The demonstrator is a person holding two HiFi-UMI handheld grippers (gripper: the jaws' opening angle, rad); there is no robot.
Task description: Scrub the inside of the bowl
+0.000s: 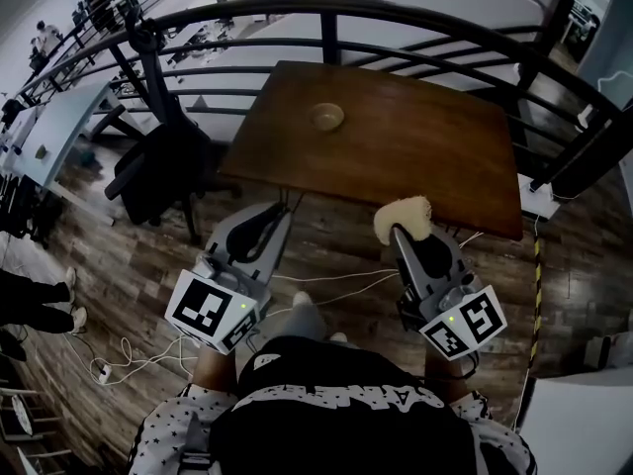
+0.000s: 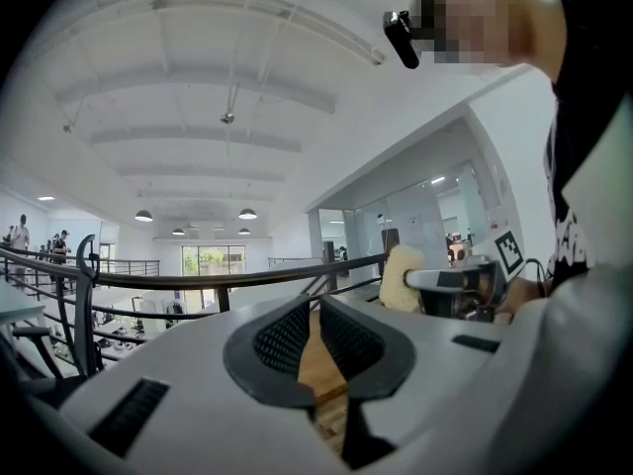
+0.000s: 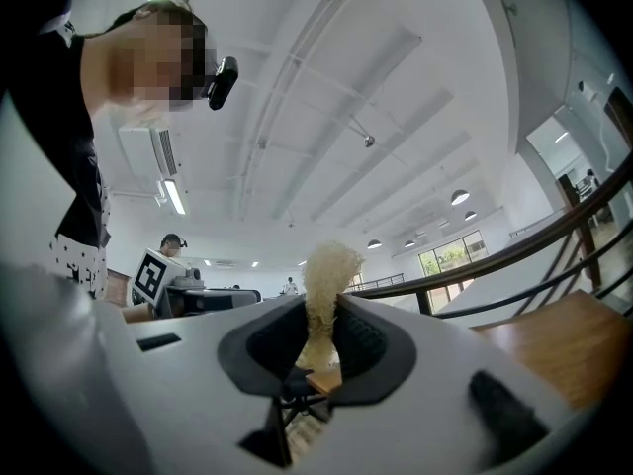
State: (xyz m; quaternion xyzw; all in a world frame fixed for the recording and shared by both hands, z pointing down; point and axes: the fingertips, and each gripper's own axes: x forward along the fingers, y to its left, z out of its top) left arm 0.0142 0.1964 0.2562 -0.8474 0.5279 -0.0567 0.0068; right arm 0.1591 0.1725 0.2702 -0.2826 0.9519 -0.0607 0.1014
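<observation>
My right gripper (image 1: 399, 232) is clamped on the scrub pad (image 1: 403, 215), which pokes forward toward the table (image 1: 425, 166). My left gripper (image 1: 281, 211) is closed and empty. The bowl (image 1: 327, 117) sits rim-up, with the railing (image 1: 336, 13) behind it.

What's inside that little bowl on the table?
The bowl looks empty: only its pale inside shows. Its near rim hides part of the bottom; grime is too small to see. The scrub pad is held in the right gripper.
</observation>
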